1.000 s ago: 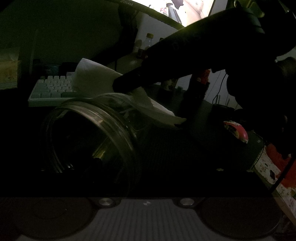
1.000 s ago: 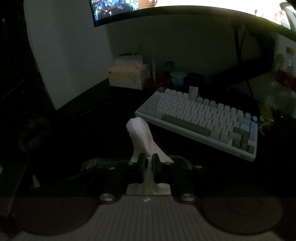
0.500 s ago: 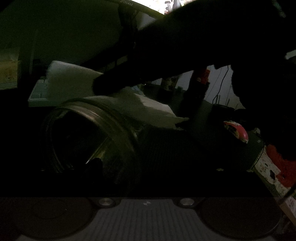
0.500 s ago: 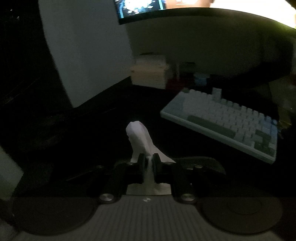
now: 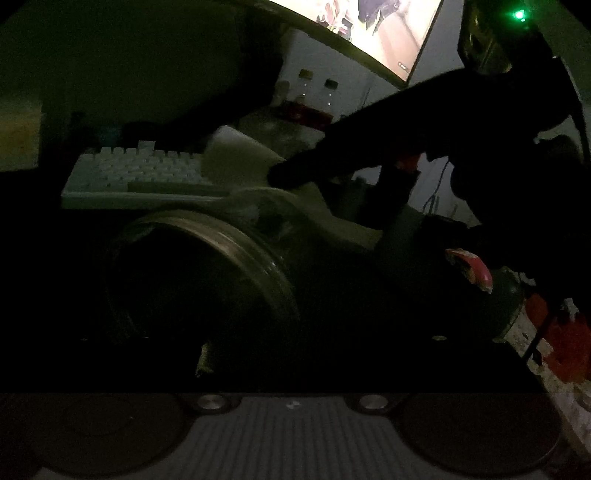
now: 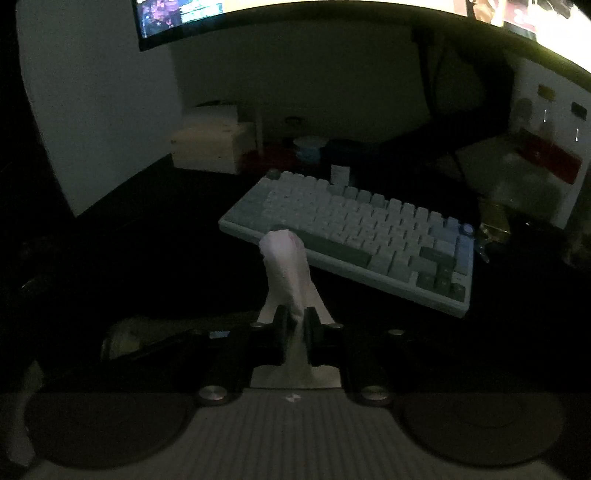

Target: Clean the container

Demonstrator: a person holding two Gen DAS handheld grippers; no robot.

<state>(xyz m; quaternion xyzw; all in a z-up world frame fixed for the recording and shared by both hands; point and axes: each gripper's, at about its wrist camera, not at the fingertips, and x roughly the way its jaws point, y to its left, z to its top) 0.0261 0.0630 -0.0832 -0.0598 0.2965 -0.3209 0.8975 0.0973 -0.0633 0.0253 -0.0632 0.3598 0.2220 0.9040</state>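
The glass jar (image 5: 207,280) lies on its side just ahead of my left claw, whose fingers I cannot tell apart or together. My right claw (image 6: 295,325) clamps a white tissue (image 6: 286,273), draped over the jar's wall, keyboard (image 6: 354,236) beyond.

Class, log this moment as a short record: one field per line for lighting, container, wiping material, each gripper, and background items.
lighting: very dim, lit mainly by the monitor
container: clear glass jar, mouth towards left camera
wiping material: white tissue, draped over the jar's upper side
right gripper: shut on tissue
left gripper: fingers hidden in darkness, state unclear
background: keyboard, tissue box
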